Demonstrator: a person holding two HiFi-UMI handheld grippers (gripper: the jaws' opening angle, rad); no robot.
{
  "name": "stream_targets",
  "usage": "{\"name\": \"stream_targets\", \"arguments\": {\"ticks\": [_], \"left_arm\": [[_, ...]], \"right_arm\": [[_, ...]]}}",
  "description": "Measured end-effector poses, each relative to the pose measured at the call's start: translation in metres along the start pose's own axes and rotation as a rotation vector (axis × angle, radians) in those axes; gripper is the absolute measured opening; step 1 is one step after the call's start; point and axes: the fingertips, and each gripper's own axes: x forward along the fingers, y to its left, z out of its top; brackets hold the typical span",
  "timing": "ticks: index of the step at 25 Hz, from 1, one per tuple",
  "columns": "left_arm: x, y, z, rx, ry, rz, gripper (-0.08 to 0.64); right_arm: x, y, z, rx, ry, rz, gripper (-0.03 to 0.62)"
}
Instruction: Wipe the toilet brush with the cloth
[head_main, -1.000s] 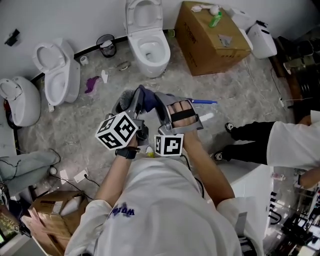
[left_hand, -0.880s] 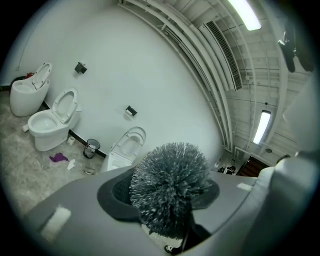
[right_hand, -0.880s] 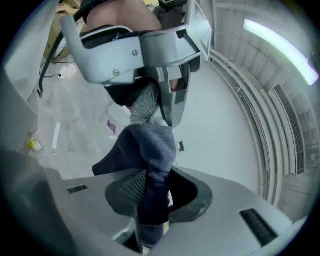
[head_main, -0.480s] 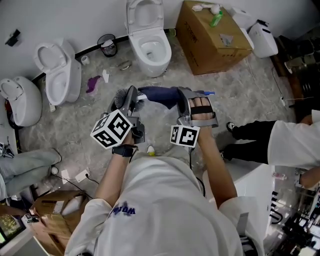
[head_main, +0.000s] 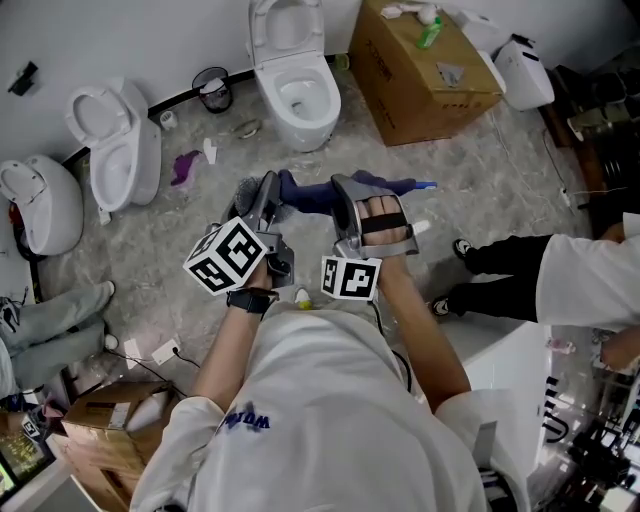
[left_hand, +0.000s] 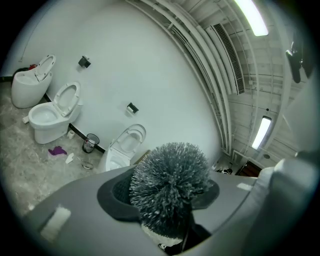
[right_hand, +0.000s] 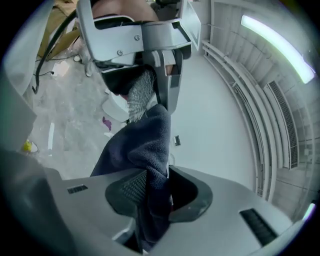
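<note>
grey marbled floor (head_main: 150, 260), white wall w/ toilets (head_main: 295, 90) in a row, cardboard box (head_main: 420, 80). toilet brush (left_hand: 170, 185): round grey bristle head, clamped in left gripper (head_main: 262, 195) above the floor. right gripper (head_main: 345, 195) jaws just closed further, pinching dark blue cloth (right_hand: 145, 145) that lies against the bristles.

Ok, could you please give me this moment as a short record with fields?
left gripper: shut on the toilet brush, whose head sticks out past the jaws
right gripper: jaws have just been closing, shut on the dark blue cloth
contact: the cloth's far end lies against the toilet brush
surroundings: toilets on a marbled floor
</note>
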Motion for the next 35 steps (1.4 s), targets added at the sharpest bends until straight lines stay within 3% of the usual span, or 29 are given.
{"name": "stream_targets", "arguments": {"ticks": [3,11,24,29,35], "left_arm": [[-0.004,0.000,0.001,0.020,-0.011,0.009,0.207],[-0.007,0.007,0.011,0.033,-0.025,0.025,0.206],[-0.011,-0.001,0.001,0.061,0.006,0.006,0.204],[-0.012,0.002,0.001,0.046,-0.007,0.007,0.204],[-0.006,-0.009,-0.017,0.045,0.033,-0.013,0.206]], "right_arm": [[-0.003,0.003,0.003,-0.015,-0.013,-0.010,0.100],[0.001,-0.003,-0.057,-0.039,0.098,-0.020,0.101],[-0.006,-0.004,-0.088,-0.004,0.126,-0.028,0.112],[-0.005,0.003,-0.078,0.003,0.177,-0.003,0.117],[-0.008,0.012,-0.040,-0.020,0.086,-0.022,0.112]]}}
